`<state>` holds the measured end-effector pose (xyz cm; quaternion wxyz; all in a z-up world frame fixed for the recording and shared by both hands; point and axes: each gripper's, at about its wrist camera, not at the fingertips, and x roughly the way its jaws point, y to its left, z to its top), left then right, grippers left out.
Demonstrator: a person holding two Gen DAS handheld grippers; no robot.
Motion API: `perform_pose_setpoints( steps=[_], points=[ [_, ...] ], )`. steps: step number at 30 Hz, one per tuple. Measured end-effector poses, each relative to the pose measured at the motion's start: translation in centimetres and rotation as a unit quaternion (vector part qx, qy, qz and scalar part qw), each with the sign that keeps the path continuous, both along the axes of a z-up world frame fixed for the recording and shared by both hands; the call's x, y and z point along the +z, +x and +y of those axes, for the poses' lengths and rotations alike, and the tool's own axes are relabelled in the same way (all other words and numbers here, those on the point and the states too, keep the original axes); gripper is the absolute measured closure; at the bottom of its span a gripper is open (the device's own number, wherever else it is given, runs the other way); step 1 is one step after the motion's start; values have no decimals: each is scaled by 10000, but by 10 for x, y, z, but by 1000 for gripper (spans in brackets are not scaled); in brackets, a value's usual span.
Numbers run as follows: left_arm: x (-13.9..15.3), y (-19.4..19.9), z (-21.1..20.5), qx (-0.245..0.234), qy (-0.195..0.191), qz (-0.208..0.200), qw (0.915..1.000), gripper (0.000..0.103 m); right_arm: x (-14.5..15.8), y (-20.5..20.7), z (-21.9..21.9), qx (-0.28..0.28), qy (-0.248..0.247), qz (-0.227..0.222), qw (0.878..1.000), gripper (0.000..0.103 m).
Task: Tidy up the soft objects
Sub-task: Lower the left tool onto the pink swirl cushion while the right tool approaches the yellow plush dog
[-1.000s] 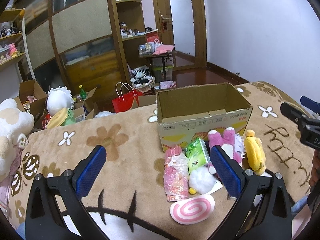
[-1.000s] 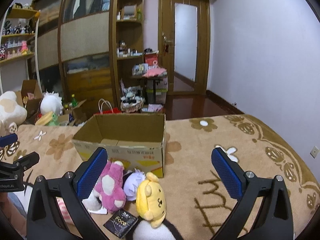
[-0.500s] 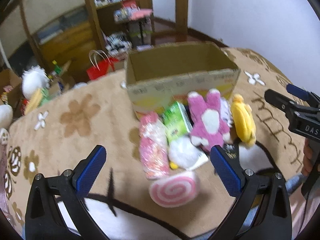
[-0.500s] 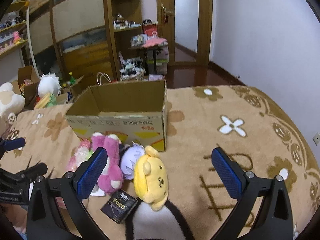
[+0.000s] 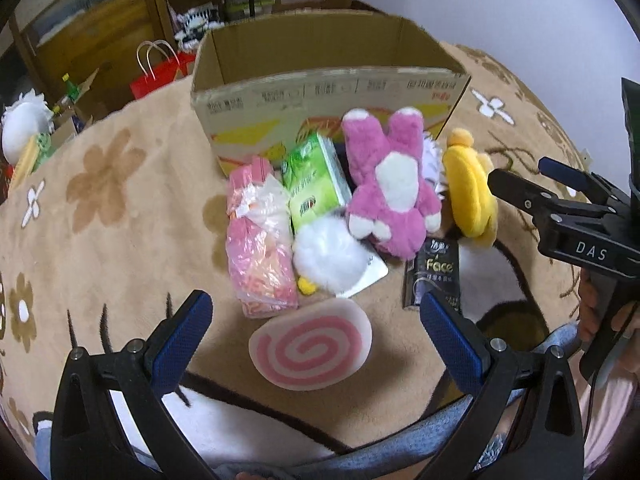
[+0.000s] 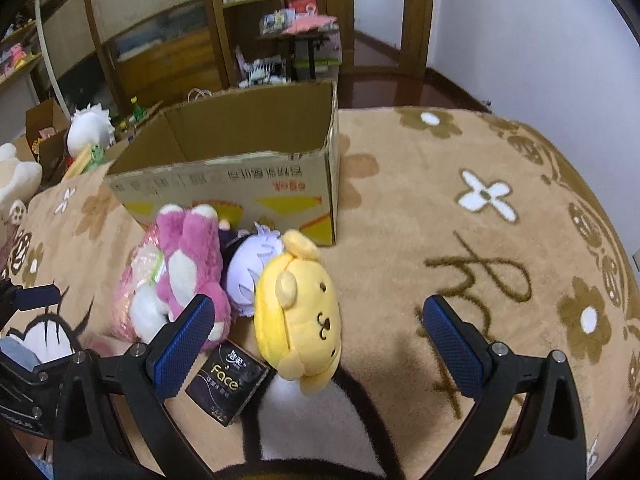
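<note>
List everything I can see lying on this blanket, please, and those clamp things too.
cardboard box: one, brown, open, behind the pile
pink plush: one, pink and white, before the box
yellow plush: one, yellow, right of the pink plush
purple plush: one, lilac, between those two
tissue pack: one, green
pink bag: one, pink plastic, pile's left
white pompom: one, white
swirl cushion: one, pink and white, nearest
Face packet: one, black
blanket: one, tan, flowered
left gripper: blue fingers, open
right gripper: blue fingers, open
</note>
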<state>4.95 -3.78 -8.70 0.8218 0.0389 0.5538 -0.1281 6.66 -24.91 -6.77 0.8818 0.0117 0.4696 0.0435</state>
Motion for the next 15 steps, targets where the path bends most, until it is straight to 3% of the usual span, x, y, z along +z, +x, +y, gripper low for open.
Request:
perform_pose_setpoints(
  steps=[8,13,15],
  points=[
    [-21,6,-5,-102,63,539,9985,1,-14,6,1,71,-45,270,9996,0],
    [-26,6,-6,-81,93,648,9978,1,-19,9,-3,-43,-109,239,9996,4],
    [-30,6,-7,-110,149,774,9968,9,-22,12,-6,-69,-64,280,9996,8]
  ],
)
